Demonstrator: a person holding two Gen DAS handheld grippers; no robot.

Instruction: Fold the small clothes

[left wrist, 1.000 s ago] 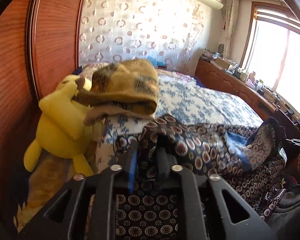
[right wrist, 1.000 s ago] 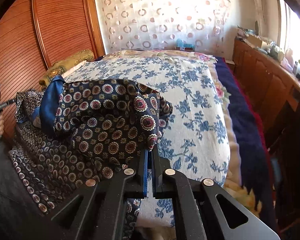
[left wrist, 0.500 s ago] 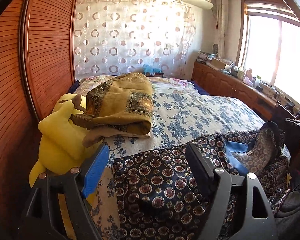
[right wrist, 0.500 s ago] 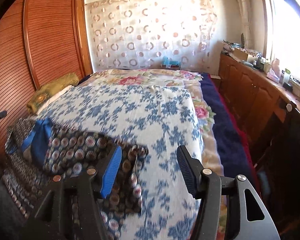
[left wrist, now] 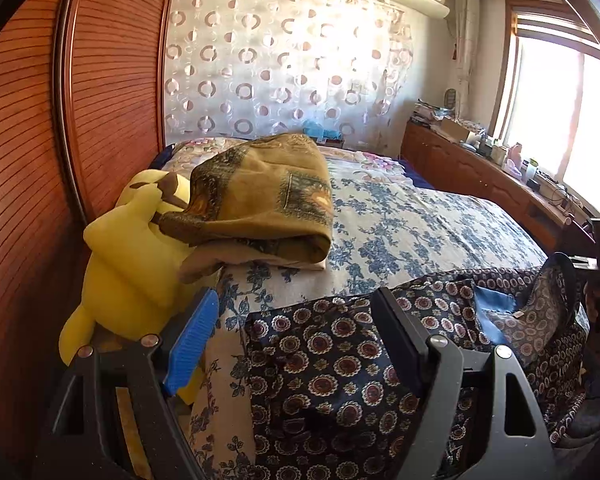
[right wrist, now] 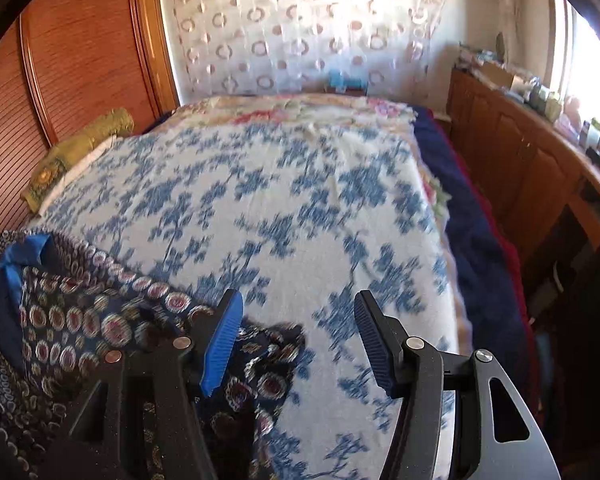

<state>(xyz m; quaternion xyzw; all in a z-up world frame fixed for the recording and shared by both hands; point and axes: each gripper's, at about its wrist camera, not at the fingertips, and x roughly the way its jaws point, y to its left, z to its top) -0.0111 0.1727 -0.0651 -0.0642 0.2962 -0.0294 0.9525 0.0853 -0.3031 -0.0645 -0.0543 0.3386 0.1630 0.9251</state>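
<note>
A dark navy garment with round medallion print and a blue lining (left wrist: pixel 340 368) lies folded at the near edge of the bed. My left gripper (left wrist: pixel 296 340) is open just above its near left part, holding nothing. In the right wrist view the same garment (right wrist: pixel 100 320) lies at the lower left, with its blue lining showing. My right gripper (right wrist: pixel 298 340) is open above the garment's right corner and the bedspread, empty. The right wrist view is motion-blurred.
The bed carries a white and blue floral bedspread (left wrist: pixel 400 224). A folded olive-brown blanket (left wrist: pixel 260 196) and a yellow plush toy (left wrist: pixel 132 256) sit at the left by the wooden wardrobe (left wrist: pixel 28 160). A wooden cabinet (right wrist: pixel 520 152) runs along the right under the window.
Both grippers were shut on the patterned garment a second ago; they opened, let it drop onto the bed, and have lifted slightly away. The garment now lies flatter.
</note>
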